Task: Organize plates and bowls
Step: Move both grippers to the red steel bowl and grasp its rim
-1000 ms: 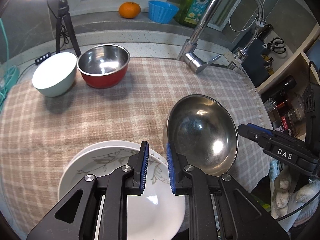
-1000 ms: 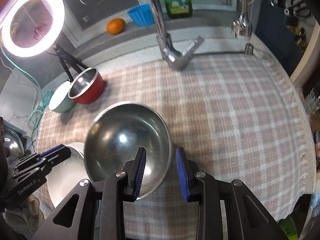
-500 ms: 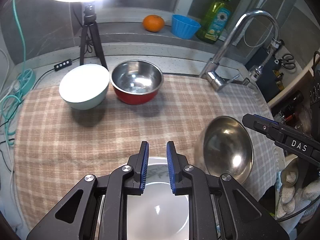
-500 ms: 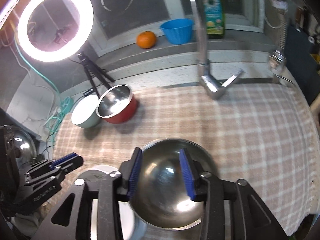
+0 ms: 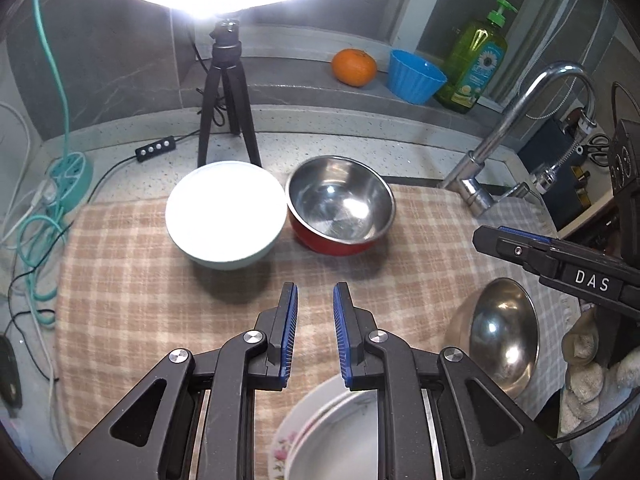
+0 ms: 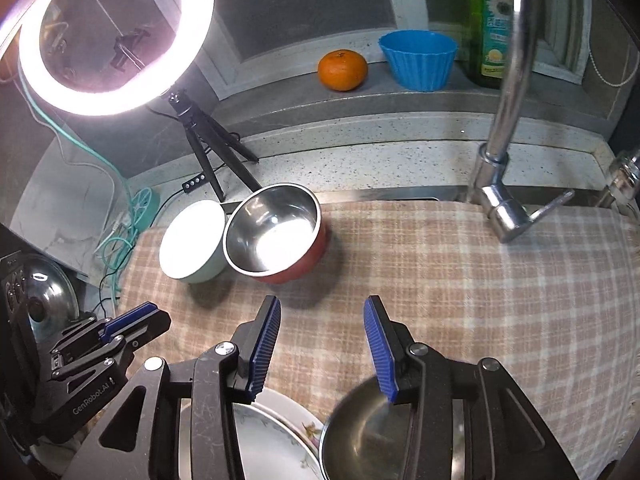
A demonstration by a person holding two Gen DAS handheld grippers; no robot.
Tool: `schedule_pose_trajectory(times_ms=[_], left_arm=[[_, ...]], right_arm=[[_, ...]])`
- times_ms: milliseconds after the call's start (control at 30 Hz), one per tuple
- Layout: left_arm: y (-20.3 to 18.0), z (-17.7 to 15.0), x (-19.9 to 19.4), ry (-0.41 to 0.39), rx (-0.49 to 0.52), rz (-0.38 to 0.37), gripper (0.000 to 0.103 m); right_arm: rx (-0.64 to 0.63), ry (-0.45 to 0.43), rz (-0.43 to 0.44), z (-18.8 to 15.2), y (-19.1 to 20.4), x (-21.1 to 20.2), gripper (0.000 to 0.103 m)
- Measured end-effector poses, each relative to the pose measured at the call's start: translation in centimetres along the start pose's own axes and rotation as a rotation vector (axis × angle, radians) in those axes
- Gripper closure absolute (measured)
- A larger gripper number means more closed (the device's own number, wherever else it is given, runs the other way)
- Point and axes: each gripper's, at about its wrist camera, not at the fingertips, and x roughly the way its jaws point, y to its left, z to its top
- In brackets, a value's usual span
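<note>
Steel bowl lay under right gripper, beside stacked plates on checked cloth; jaws spread, nothing held; left gripper above plates, jaws parted, empty; white bowl touched red bowl beyond.

**Tabletop and its load**

A checked cloth covers the tabletop. On it sit a white bowl touching a red bowl, a steel bowl and stacked plates at the near edge. A tripod stands behind the cloth.
</note>
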Motion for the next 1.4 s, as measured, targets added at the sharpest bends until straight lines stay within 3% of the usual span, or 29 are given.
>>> schedule_pose_trajectory(times_ms=[533,867,1400], left_arm=[[2.7,3.1,3.1,0.03,-0.009,0.025,0.086],[4.4,6.1,6.2,0.101,-0.116,-0.101,0.086],[2.7,9.9,10.9,0.184,0.008,-0.054,0.086]], right_arm=[[0.043,0.062,0.021,3.9,-0.3,5.2,0.063],[0.108,0.119,0.034,5.1,-1.7,8.2,0.063],[0.204,0.182,0.106,5.5,-2.7,11.1,0.064]])
